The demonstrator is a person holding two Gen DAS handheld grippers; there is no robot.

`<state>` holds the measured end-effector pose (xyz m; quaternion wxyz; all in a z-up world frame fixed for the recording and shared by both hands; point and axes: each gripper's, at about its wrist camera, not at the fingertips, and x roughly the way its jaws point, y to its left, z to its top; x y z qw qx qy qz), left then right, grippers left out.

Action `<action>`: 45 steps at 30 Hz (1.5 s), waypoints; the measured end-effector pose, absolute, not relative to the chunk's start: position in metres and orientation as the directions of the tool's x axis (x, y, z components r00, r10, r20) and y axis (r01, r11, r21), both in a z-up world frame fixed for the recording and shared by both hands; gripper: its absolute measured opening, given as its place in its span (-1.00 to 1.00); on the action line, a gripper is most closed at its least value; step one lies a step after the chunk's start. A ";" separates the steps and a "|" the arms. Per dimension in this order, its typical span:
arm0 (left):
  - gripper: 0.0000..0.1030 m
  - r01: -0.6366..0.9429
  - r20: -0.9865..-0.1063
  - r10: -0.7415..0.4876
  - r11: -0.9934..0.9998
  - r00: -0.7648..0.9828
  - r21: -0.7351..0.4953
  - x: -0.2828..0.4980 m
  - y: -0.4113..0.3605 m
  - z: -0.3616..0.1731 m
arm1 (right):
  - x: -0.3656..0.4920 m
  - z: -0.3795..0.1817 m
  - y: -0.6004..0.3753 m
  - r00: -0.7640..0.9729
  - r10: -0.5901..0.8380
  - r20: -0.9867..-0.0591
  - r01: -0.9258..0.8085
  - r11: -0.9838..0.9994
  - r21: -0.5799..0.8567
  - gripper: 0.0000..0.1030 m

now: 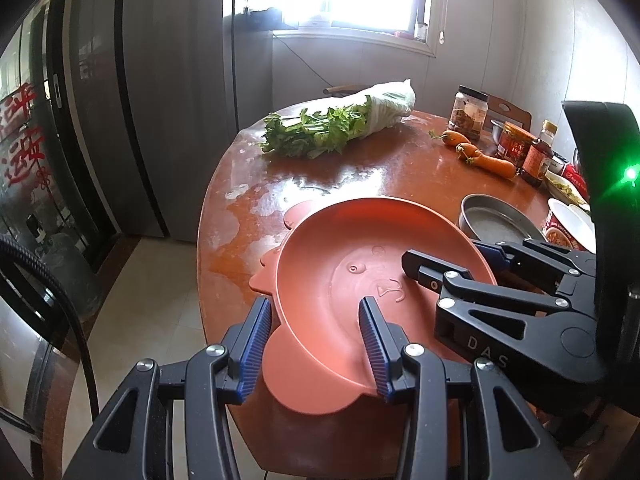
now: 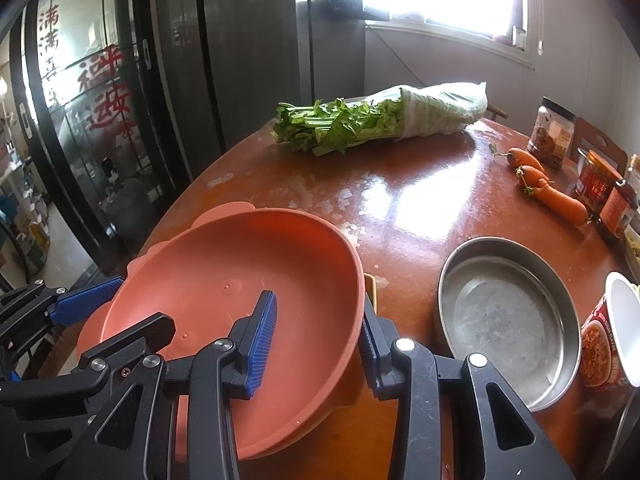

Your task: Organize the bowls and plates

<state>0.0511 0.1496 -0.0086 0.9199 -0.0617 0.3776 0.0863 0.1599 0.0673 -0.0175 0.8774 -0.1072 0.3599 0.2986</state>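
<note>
Pink plastic bowl (image 1: 340, 280) with ear-shaped tabs, embossed face inside, held tilted over the counter (image 1: 380, 172) edge. Left gripper (image 1: 320, 344) fingers clamped across its near rim; right gripper (image 2: 316, 344) fingers clamped across the opposite rim, one finger inside, one outside. Best to keep both grips even, level the bowl, avoid twisting. Metal pan (image 2: 508, 320) sits just right of the right fingers, likely stacking spot.

Home kitchen: vegetable-laden table (image 2: 420, 200), sauce jars (image 1: 468, 112).
</note>
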 end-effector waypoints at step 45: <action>0.18 -0.141 -0.663 0.064 0.988 0.746 -0.064 0.048 0.114 0.021 | 0.148 0.013 -0.038 0.665 0.413 -0.622 -0.432 0.893 0.131 0.12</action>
